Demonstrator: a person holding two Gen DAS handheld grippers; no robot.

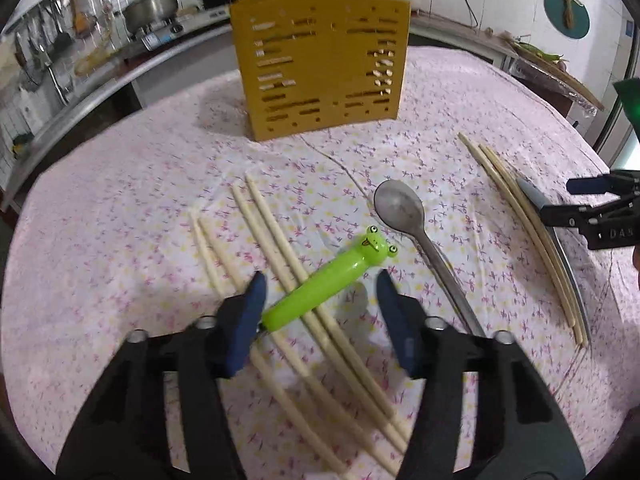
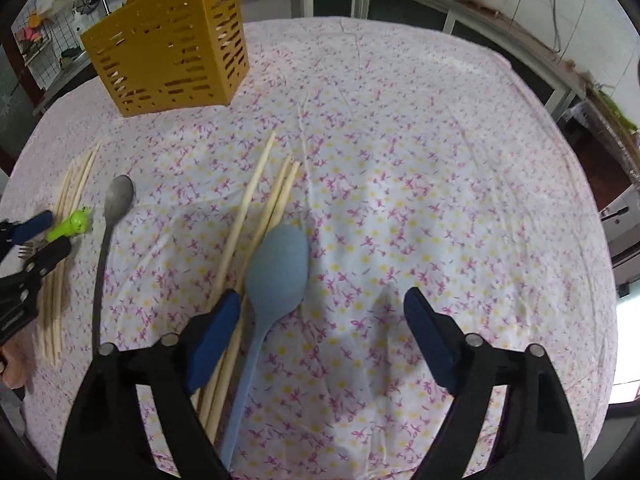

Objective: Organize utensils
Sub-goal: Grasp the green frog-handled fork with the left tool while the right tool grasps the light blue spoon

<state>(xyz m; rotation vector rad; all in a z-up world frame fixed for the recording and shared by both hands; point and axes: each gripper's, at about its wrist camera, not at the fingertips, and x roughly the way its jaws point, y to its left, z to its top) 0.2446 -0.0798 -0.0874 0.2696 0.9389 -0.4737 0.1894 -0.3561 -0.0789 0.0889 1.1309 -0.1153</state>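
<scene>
Blue pads on the left gripper (image 1: 320, 292) stand partly apart over the green frog-headed fork (image 1: 320, 288); its left pad looks to touch the handle's lower end, the right pad is clear of it, so no grip yet. Fork lies across two cream chopsticks (image 1: 276, 236), frog face toward the yellow holder (image 1: 320, 64), its tines hidden behind the left finger in this view. Gripper tilts steeply down at the flowered tablecloth (image 1: 120, 184). Two more chopsticks lie just left of the crossed pair. Metal spoon (image 1: 400, 208) lies just right of the fork, handle passing under the right finger.

Right gripper (image 2: 320, 312) is wide apart, pitched steeply down, nothing pressed between the pads. Blue spoon (image 2: 278, 268) lies between the fingers nearer the left pad, bowl pointing toward the far edge of the table, handle running back under the gripper. Three chopsticks (image 2: 256, 196) lie beside and partly under it, the left pad above them.

Yellow holder stands upright near the far edge, left of centre from the right gripper's view, slotted walls, a few stick tips showing through the slots. Kitchen counter with a steel pot (image 1: 152, 8) beyond.
</scene>
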